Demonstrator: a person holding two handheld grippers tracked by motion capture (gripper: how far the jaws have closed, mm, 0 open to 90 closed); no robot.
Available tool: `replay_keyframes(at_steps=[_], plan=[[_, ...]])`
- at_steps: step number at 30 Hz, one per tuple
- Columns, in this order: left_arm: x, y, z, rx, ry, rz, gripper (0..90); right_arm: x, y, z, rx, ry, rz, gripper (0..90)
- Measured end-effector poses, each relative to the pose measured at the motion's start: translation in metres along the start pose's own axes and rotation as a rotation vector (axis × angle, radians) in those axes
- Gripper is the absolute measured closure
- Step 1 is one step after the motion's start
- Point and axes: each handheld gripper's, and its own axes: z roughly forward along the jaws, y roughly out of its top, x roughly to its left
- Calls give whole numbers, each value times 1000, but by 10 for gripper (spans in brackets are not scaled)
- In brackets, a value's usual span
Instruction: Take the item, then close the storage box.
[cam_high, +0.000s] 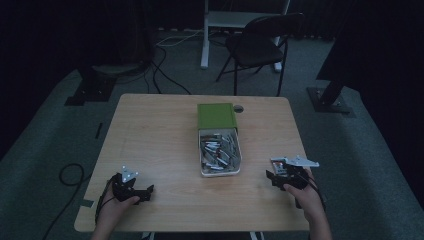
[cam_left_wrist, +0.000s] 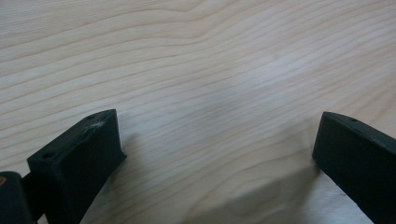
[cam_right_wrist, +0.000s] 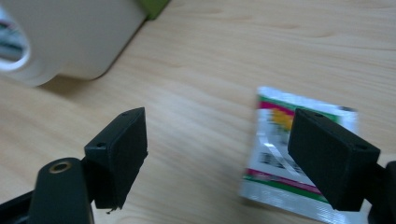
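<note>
High view: one packet (cam_high: 278, 162) lies on the bench (cam_high: 160, 140) by the right gripper (cam_high: 274, 176), out of the white bin (cam_high: 220, 173); many remain inside it. Left gripper (cam_high: 146, 192) rests apart.

Left gripper view: fingers (cam_left_wrist: 84, 154) released over bare wood.

Right gripper view: fingers (cam_right_wrist: 121, 149) released, packet (cam_right_wrist: 275, 154) lying free beneath.

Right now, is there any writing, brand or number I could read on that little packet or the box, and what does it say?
Packet: printed bands of green, pink and yellow with a striped patch like a barcode; too blurred to read.
Packets in the white box: print too small to read.
Green lid: no writing that can be made out.
Table: none.
So nothing here can be quoted.
</note>
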Motion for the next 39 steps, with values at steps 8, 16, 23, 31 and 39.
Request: replay_keyframes(at_steps=[8, 16, 23, 31, 39], plan=[[-8, 5, -1, -7, -15, 29, 18, 17, 0, 13, 8, 57, -46, 160], [-23, 14, 4, -16, -52, 87, 18, 31, 4, 19, -1, 122, -96, 144], [-44, 25, 7, -37, -105, 141, 18, 38, 11, 19, -23, 144, -108, 142], [-66, 39, 9, -65, -153, 190, 18, 44, 17, 19, -37, 173, -110, 139], [-81, 53, 9, -90, -194, 225, 18, 47, 24, 19, -62, 195, -119, 139]])
